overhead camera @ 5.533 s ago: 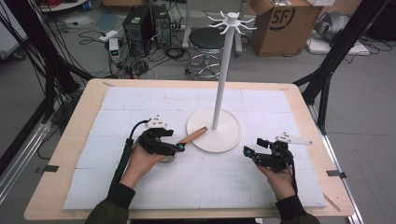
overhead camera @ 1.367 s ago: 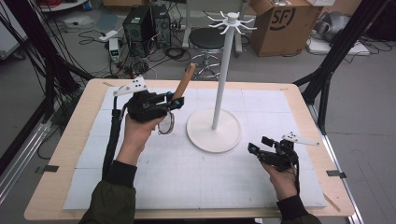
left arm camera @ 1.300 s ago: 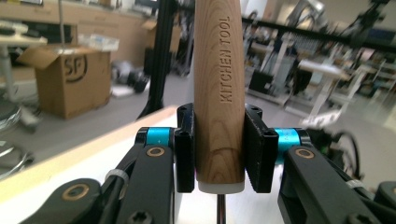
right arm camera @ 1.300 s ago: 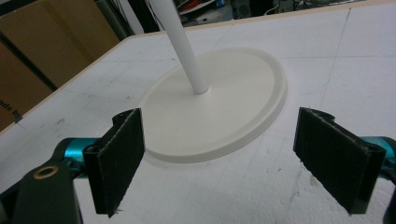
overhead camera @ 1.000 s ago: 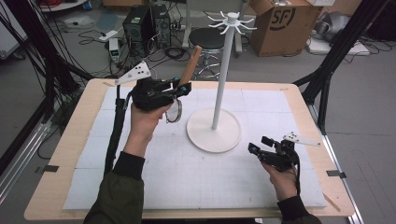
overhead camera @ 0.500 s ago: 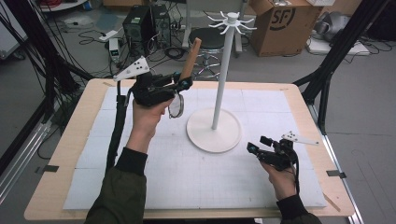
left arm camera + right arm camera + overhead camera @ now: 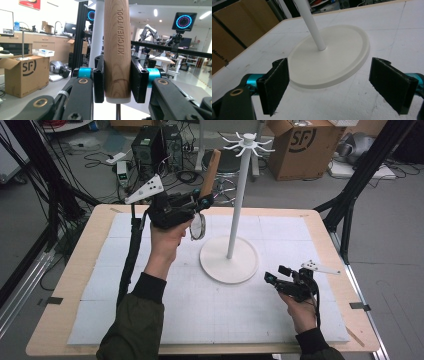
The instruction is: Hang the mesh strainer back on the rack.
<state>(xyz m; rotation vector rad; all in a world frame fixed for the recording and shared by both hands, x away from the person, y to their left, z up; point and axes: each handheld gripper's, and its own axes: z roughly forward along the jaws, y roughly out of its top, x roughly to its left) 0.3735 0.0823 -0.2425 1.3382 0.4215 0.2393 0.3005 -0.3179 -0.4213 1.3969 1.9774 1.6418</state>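
Since the earliest high view I have lifted the left gripper (image 7: 200,202) off the mat and carried it up toward 11 o'clock of the stand base (image 7: 229,259), so the kitchen tool (image 7: 209,167) that lay flat beside that base now stands nearly upright in the air, its wooden handle (image 7: 117,50) pointing up and its round wire head (image 7: 198,226) hanging below the jaws. In the left gripper view the jaws are clamped flat on both sides of the handle near its lower end, which I judge keeps the top free to meet a hook. The handle's tip sits to the left of the stand pole (image 7: 237,202), near but lower than the hook crown (image 7: 247,143), so the tool is not yet hung. I hold it tilted slightly toward the pole, probably to line the handle's end with one of the prongs; whether it has a hanging hole I cannot tell. The right gripper (image 7: 274,277) rests low at about 4 o'clock of the base, jaws spread wide and empty, facing the disc, ready, I think, to steady the stand if it tips.
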